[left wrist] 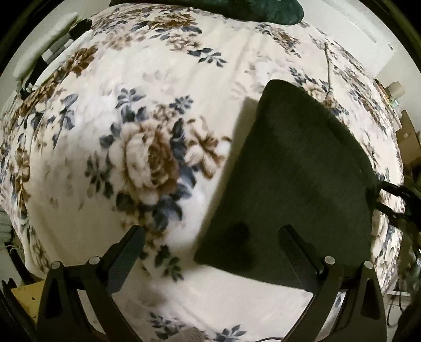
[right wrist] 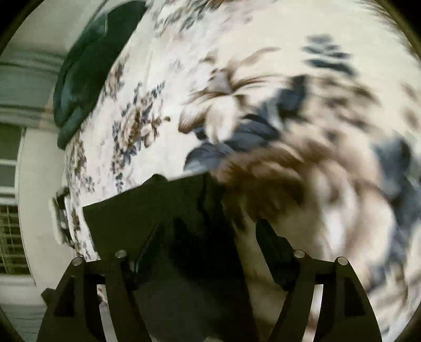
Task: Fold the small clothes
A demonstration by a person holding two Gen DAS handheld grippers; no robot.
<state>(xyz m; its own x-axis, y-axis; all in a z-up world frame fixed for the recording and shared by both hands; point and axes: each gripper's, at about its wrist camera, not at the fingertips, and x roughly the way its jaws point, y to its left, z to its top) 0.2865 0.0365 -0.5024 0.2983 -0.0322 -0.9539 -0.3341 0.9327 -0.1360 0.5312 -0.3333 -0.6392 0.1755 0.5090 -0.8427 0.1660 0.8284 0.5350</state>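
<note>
Fabric is lying flat on the bed: through the left wrist camera I am looking down at a dark garment (left wrist: 294,184), folded into a wedge with straight edges, resting on the floral blanket (left wrist: 147,86) where the soft surface is keeping its shape. I am holding my left tongs (left wrist: 210,244) spread wide above its near corner, one finger (left wrist: 297,250) over the cloth and the other over the blanket, gripping nothing, probably so the fold is not being disturbed. My right tongs (left wrist: 392,202) are showing at that picture's right edge, beside the garment's far corner. A dark green heap (left wrist: 263,10) is lying at the far end of the bed, apparently set apart. Through the right wrist camera, which is blurred, I am seeing the same garment (right wrist: 158,205) under my right tongs (right wrist: 210,231), whose fingers are standing apart and empty, one over the cloth, one over the blanket, which suggests a corner laid down and let go.
</note>
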